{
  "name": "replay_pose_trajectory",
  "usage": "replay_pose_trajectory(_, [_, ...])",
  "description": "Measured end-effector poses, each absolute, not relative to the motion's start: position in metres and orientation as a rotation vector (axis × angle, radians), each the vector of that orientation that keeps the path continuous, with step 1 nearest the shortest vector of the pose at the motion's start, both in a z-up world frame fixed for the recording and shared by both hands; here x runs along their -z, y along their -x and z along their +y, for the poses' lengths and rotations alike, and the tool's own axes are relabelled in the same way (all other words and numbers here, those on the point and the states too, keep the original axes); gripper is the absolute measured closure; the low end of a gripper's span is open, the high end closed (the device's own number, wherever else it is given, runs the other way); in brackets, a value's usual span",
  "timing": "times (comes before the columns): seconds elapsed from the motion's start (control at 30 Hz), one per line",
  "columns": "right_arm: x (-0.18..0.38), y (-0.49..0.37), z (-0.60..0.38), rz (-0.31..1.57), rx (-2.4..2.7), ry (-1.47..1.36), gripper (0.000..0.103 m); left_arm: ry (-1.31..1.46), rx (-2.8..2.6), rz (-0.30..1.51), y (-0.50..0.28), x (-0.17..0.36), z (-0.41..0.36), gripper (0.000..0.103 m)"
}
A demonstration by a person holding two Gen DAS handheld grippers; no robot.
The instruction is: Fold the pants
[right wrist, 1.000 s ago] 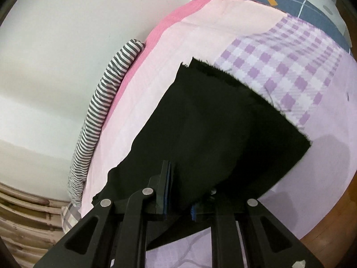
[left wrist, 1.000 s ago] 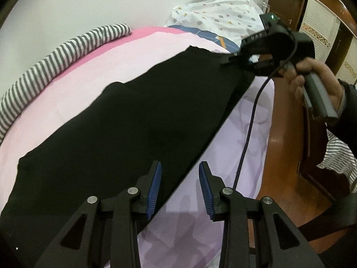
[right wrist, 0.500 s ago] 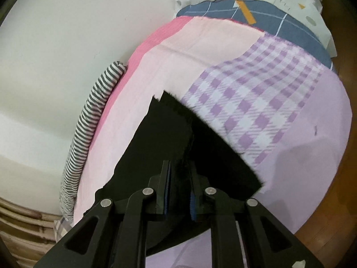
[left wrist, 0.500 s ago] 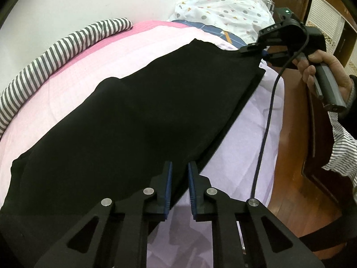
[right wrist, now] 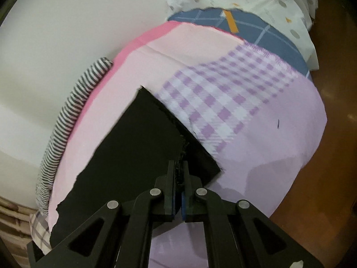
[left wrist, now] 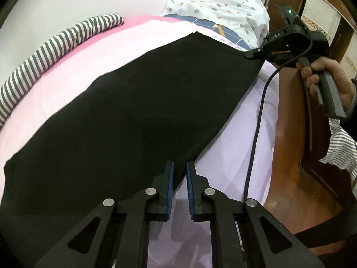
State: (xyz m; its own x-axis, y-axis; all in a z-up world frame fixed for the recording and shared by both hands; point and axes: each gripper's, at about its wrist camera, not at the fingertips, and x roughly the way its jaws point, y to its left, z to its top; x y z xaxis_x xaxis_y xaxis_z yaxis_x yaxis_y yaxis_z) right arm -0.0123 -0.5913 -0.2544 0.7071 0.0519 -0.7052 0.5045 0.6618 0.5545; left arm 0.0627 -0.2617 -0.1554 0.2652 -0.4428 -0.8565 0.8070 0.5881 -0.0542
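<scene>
Black pants [left wrist: 133, 111] lie lengthwise across a pink and lilac bed. At the bottom of the left wrist view, my left gripper [left wrist: 178, 176] has its blue pads drawn close on the pants' near edge. The cloth sits between the pad tips. At the far end, my right gripper [left wrist: 250, 55], held by a hand [left wrist: 330, 78], pinches the hem corner. In the right wrist view the right gripper [right wrist: 181, 172] is shut, with a ridge of the pants [right wrist: 145, 145] squeezed between its fingers.
A grey-striped bolster [left wrist: 55, 44] runs along the white wall. Patterned pillows [left wrist: 223, 4] are piled at the bed's head. A black cable [left wrist: 256, 122] hangs over the lilac sheet [left wrist: 234, 156]. Wooden floor [left wrist: 290, 156] and wardrobe doors [left wrist: 316, 11] lie to the right.
Both grippers went from open to closed on the pants. The right one now pinches the hem into a ridge and has shifted rightward, drawing the cloth taut.
</scene>
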Motion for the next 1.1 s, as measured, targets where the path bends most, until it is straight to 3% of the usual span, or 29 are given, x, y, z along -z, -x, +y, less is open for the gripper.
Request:
replay_pose_trajectory(0.1, [0.261, 0.013, -0.595, 0.767, 0.289, -0.847, 0.097, -0.418, 0.882, 0.993, -0.065, 0.156, -0.26, 0.088])
replay_pose_trajectory(0.17, [0.259, 0.013, -0.596, 0.78, 0.289, -0.868, 0.09, -0.39, 0.878, 1.018, -0.069, 0.156, -0.258, 0.079])
replay_pose_trajectory(0.23, [0.25, 0.017, -0.596, 0.776, 0.314, -0.848, 0.071, -0.34, 0.879, 1.033, -0.073, 0.152, -0.253, 0.068])
replay_pose_trajectory(0.27, [0.243, 0.021, -0.595, 0.767, 0.344, -0.819, 0.068, -0.321, 0.88, 1.028, -0.075, 0.15, -0.25, 0.068])
replay_pose_trajectory(0.43, [0.202, 0.026, -0.576, 0.716, 0.369, -0.672, 0.068, -0.176, 0.856, 0.978, -0.087, 0.123, -0.213, 0.061])
replay_pose_trajectory(0.63, [0.17, -0.027, -0.489, 0.762, 0.07, -0.489, 0.068, -0.011, 0.624, 0.914, -0.116, 0.1, -0.126, 0.058])
replay_pose_trajectory(1.1, [0.209, -0.193, -0.212, 1.036, -0.552, -0.161, 0.068, 0.065, 0.116, 0.884, -0.137, 0.116, 0.07, 0.058])
